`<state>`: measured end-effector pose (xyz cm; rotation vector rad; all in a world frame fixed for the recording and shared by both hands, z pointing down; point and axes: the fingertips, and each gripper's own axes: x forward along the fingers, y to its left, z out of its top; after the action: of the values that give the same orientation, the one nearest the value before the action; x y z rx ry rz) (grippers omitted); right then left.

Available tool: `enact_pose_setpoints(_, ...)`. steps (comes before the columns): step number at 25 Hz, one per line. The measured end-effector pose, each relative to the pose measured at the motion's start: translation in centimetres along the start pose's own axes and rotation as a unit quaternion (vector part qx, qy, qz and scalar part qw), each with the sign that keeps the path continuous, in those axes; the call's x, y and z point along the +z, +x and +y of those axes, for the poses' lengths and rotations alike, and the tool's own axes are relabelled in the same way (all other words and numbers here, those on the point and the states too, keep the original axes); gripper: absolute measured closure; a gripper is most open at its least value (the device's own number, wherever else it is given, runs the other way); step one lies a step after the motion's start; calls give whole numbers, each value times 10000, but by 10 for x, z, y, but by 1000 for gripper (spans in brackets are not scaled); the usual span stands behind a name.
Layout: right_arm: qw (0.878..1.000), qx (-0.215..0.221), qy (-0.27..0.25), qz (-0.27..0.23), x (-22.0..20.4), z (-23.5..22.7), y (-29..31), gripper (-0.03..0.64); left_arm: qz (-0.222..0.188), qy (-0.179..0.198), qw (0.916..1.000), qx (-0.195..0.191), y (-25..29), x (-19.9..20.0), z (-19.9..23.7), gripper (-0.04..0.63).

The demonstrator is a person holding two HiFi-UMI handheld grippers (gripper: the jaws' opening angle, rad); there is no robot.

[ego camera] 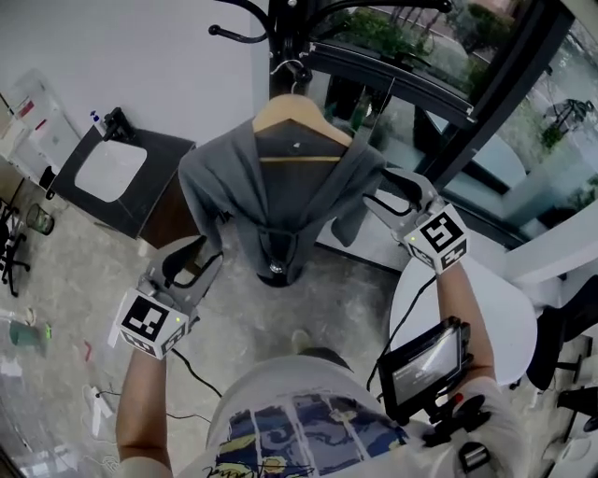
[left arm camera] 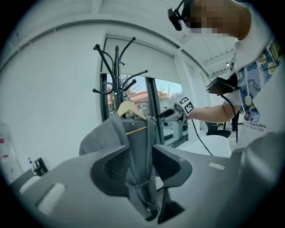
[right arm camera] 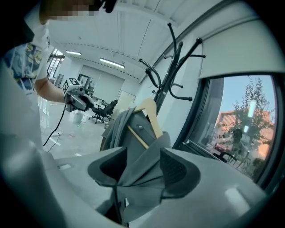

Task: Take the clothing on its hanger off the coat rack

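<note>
A grey robe-like garment (ego camera: 280, 187) hangs on a wooden hanger (ego camera: 301, 117) hooked on the black coat rack (ego camera: 285, 28). My left gripper (ego camera: 201, 252) is at the garment's lower left edge. In the left gripper view the jaws (left arm camera: 140, 162) stand open, with the garment's (left arm camera: 138, 147) front and belt hanging loosely between them. My right gripper (ego camera: 388, 191) is at the right sleeve. Its jaws (right arm camera: 142, 167) stand wide and open, with a fold of grey cloth (right arm camera: 133, 178) lying between the pads.
A black side table with a white top (ego camera: 112, 173) stands left of the rack. A white round table (ego camera: 486, 308) is at the right, below a dark-framed window (ego camera: 448, 103). The rack's base (ego camera: 277, 273) rests on the floor ahead of me. A tablet (ego camera: 425, 364) hangs at my waist.
</note>
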<state>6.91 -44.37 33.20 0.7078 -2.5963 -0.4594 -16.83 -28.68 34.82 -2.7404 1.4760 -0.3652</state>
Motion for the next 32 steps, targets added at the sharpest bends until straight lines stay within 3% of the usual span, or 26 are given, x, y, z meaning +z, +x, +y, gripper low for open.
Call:
enact_pose_setpoints(3,9998,87,155,25,-15,-27,8,388,57,97,9996,261,25,15,45,414)
enact_pose_setpoints(6,9998,106,121,-85,-11,-44,16,388,-55,129,9994,307,42,33,58,411)
enact_pose_setpoints(11,9973,212,-613,-349,44,-30,51,388,-21,116,9999,46,67,24,16,411)
enact_pose_setpoints(14,9934,84,-1024,-508,71,-24,75,388,3,-142,9998,-128,74,11,-16,413)
enact_pose_setpoints(19,9908,101,-1178,-664,104,-20,110,388,113,-223,9992,-313,68,-12,-56,414)
enact_pose_setpoints(25,9887,935,-1023,-570,115,-14,142,388,119,-447,9985,-277,49,-20,-75,416)
enact_pose_setpoints(29,9837,1203,-1325,-204,105,-9,156,390,140,-652,9977,-128,37,-32,-78,419)
enact_pose_setpoints(32,9818,1178,-1483,-117,102,-9,160,478,166,-712,9973,-56,29,-40,-78,422)
